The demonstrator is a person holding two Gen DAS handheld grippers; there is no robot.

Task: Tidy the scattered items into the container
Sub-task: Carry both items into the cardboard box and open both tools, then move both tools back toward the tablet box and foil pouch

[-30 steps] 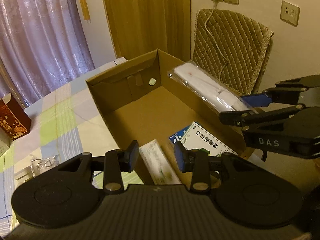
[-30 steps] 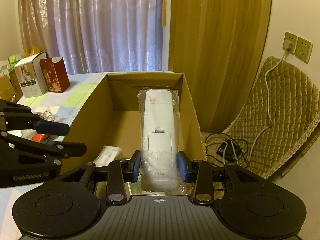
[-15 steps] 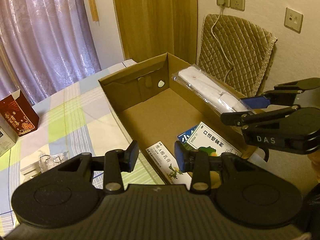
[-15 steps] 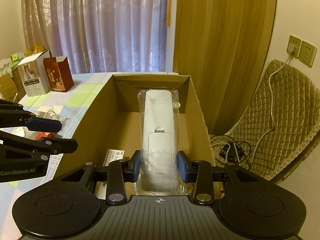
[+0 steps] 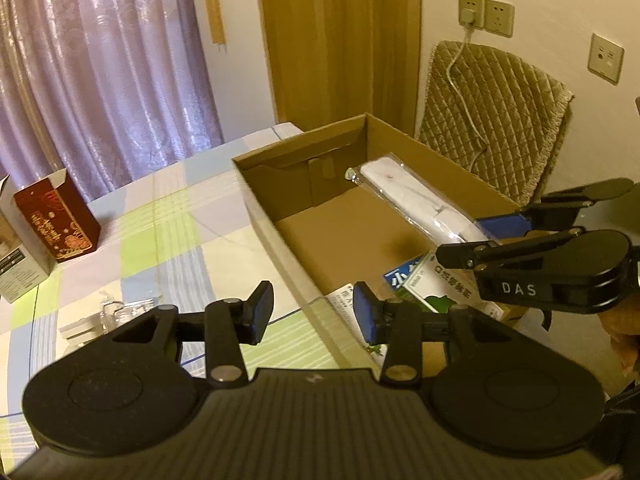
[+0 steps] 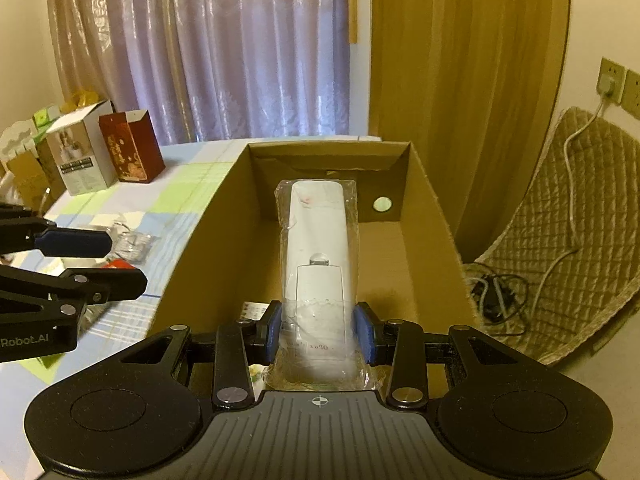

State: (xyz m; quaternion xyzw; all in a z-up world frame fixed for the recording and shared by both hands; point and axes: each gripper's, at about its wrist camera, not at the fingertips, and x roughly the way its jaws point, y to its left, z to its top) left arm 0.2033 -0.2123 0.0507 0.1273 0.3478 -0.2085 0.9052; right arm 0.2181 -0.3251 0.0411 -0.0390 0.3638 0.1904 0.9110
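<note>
The right hand-held gripper [image 6: 319, 332] clamps a bagged white remote [image 6: 316, 256] above the cardboard box [image 6: 430, 200], its long axis pointing toward the box's far wall. The left hand-held gripper [image 5: 313, 312] gapes empty beside the box.

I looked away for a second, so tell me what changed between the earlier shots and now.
The open, empty left gripper has drawn back from the brown cardboard box toward the checked tablecloth. The right gripper stayed shut on the plastic-wrapped white remote over the box; the medicine cartons inside stayed put.
</note>
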